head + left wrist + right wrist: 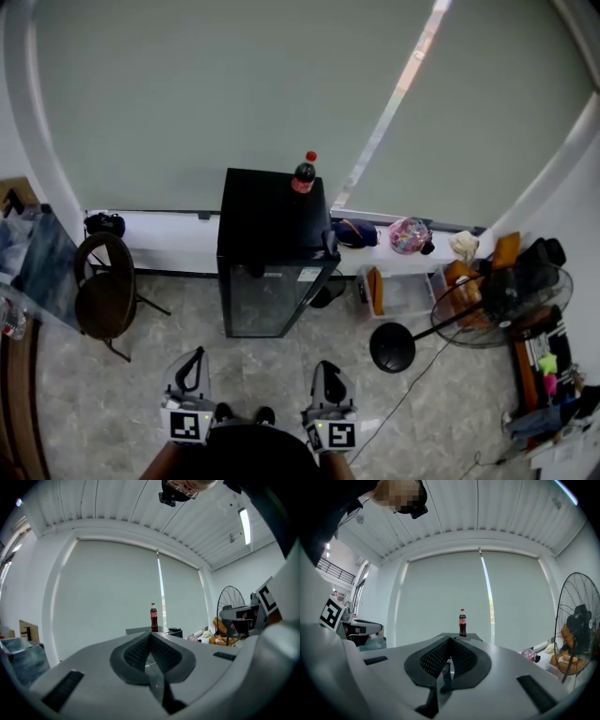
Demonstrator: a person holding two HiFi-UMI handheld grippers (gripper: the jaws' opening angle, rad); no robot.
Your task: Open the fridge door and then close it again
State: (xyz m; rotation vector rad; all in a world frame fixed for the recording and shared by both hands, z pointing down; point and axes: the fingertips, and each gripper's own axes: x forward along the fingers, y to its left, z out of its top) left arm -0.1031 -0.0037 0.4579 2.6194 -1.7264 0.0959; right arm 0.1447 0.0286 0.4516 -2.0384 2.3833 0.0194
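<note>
Your left gripper (pixel 194 361) has its jaws pressed together, with nothing between them. Your right gripper (pixel 328 373) is the same: jaws closed tip to tip and empty. Neither touches anything. In the head view you hold both low in front of you, side by side, pointing at the fridge (pixel 272 248) and well apart from it.

The fridge is a small black one standing on the floor (pixel 112 403) straight ahead of you, its back towards the sill (pixel 169 225). A bottle (pixel 303 175) with a red cap stands upright on its top, near the back right corner. The glass door (pixel 265 300) faces you. From the head view you cannot tell whether it sits fully shut, because its right edge is dark and hard to read.

In each gripper view the gripper's own body hides all of the fridge except a strip of its top, with the bottle above. Your arms are cut off at the bottom of the head view.

The floor is pale grey tile. A wide pale blind (pixel 234 84) covers the wall behind the fridge. A round dark chair (pixel 105 295) stands to the left of the fridge and a standing fan (pixel 487 300) to the right, among clutter too small to name.
</note>
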